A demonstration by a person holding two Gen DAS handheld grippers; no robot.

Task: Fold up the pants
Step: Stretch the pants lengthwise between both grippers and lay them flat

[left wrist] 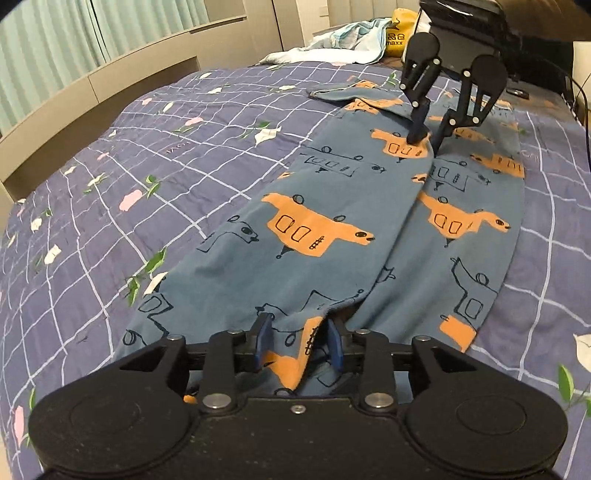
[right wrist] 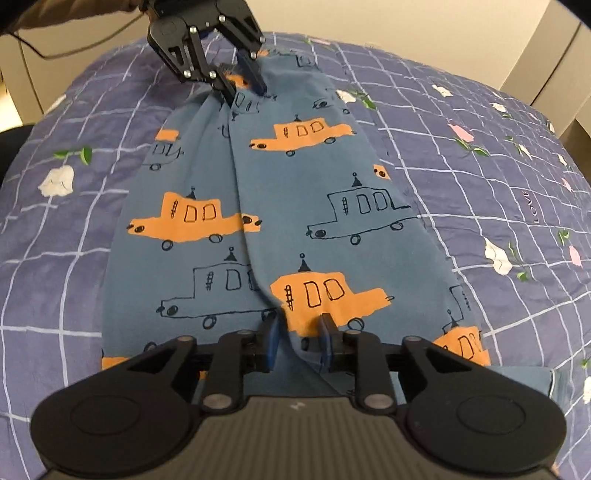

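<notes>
- While the blue pants (left wrist: 332, 229) lie stretched along the purple checked bedspread (left wrist: 110, 192), folded lengthwise so one leg lies over the other, a gripper meets them at each end.
- On the far left of the left wrist view, pale green curtains (left wrist: 55, 48) hang behind a beige bed frame (left wrist: 92, 92).
- At the bottom of that view, the left gripper (left wrist: 300, 338) sits at one end of the pants; its blue pads (left wrist: 263, 338) stand a little apart with a raised ridge of cloth, printed with an orange car, bunched between them and touching both.
- Beyond the far end of the pants, a heap of light blue and white laundry (left wrist: 347, 40) rests near a yellow bag (left wrist: 400, 31).
- To the right of that heap, the right gripper (left wrist: 426, 142) points down onto the far end of the pants, its tips set slightly apart on the cloth.
- In the right wrist view, the pants (right wrist: 295, 206) run from the bottom edge toward the left gripper (right wrist: 245, 92) at the top, whose tips press into gathered cloth.
- Close to the camera, the right gripper (right wrist: 300, 339) has its pads (right wrist: 271, 341) parted around a fold of the pants, cloth filling the gap between them.
- Further right, the bedspread (right wrist: 498, 166) shows white and pink flowers.
</notes>
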